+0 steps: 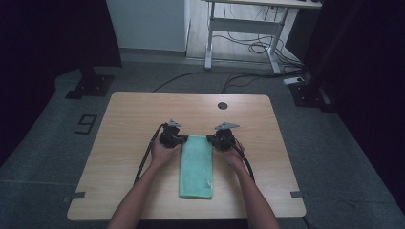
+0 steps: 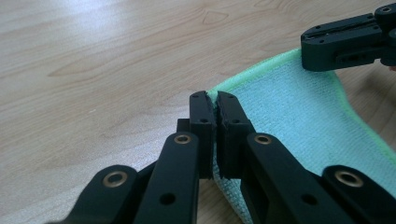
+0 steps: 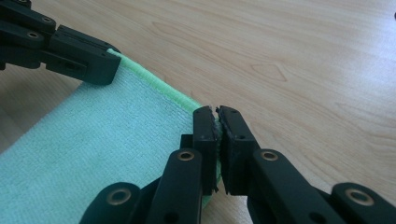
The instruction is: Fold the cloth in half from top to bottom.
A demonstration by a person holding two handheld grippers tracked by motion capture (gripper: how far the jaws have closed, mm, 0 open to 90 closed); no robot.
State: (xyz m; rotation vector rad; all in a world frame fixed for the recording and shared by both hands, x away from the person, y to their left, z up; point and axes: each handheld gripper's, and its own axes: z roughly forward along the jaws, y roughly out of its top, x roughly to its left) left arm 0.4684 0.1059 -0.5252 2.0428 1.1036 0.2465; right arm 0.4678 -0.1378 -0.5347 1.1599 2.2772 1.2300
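From the high view, you have a folded green microfibre cloth (image 1: 196,166) lying as a long strip near the middle of the wooden table (image 1: 129,119), its near end close to the table's near edge. Your left gripper (image 1: 179,140) sits at the cloth's far left corner and your right gripper (image 1: 214,141) at its far right corner, both hands resting on the table.

In the left gripper view, your left gripper (image 2: 213,100) has its jaws pressed together on the cloth's (image 2: 299,116) corner edge, a sliver of green showing between the pads. The right gripper's jaw (image 2: 348,42) meets the far corner at the upper right.

In the right gripper view, your right gripper (image 3: 215,113) is likewise clamped on the cloth's (image 3: 93,135) hemmed corner, fabric pinched between the pads. The left gripper (image 3: 65,51) grips the other corner at the upper left.
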